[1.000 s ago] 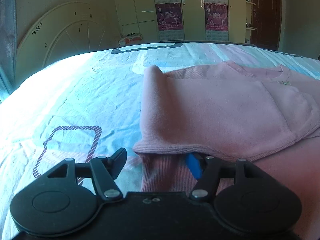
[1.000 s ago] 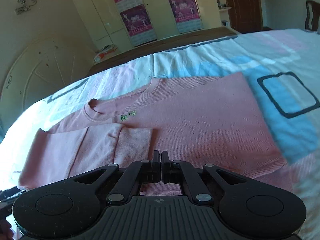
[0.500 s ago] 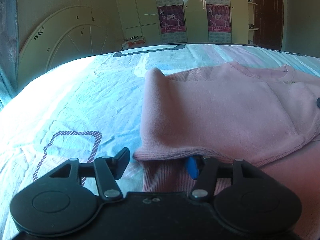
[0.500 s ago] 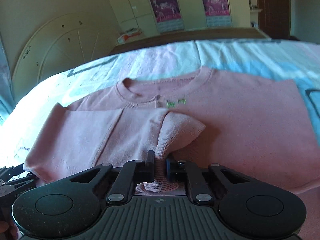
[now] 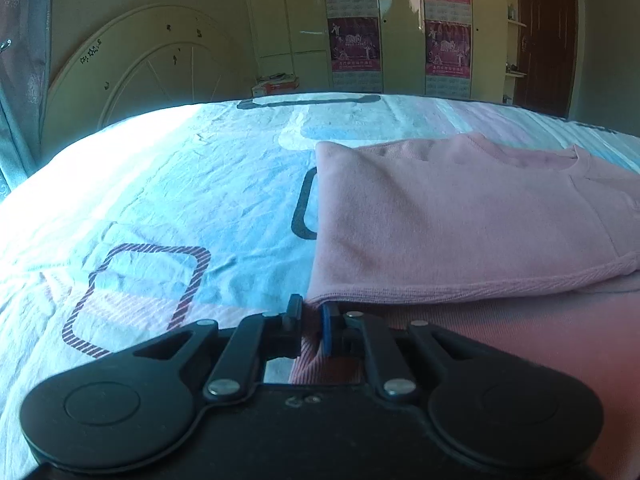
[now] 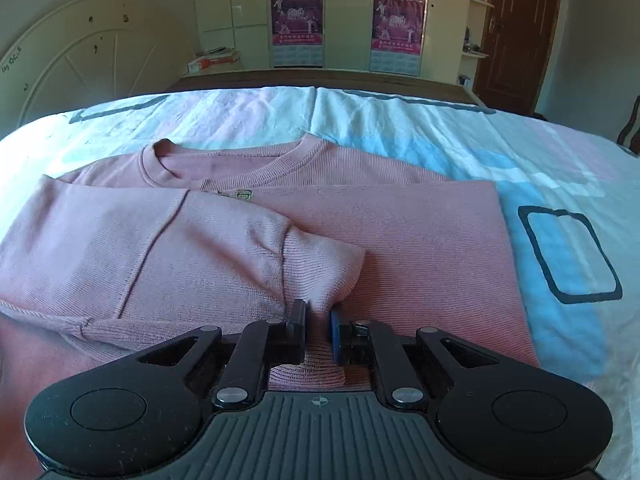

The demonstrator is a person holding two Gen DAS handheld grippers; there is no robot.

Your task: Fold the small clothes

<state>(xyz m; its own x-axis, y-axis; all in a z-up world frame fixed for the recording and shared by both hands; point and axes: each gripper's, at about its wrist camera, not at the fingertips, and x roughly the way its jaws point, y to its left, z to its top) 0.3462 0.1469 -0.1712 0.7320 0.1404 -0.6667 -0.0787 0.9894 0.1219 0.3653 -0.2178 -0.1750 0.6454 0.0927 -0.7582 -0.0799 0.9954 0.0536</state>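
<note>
Sweater (image 6: 400, 248) on bed (image 6: 400, 132): left gripper (image 5: 311, 320) pinches its hem corner, having just closed; right gripper (image 6: 318, 320) clamps the cuff (image 6: 320, 264).

Sunlit bed (image 5: 168, 184), wardrobe (image 6: 348, 20), dark door (image 6: 516, 32)

pink sweater (image 5: 460, 232) cut off right, poster (image 6: 297, 16) print unreadable
</note>
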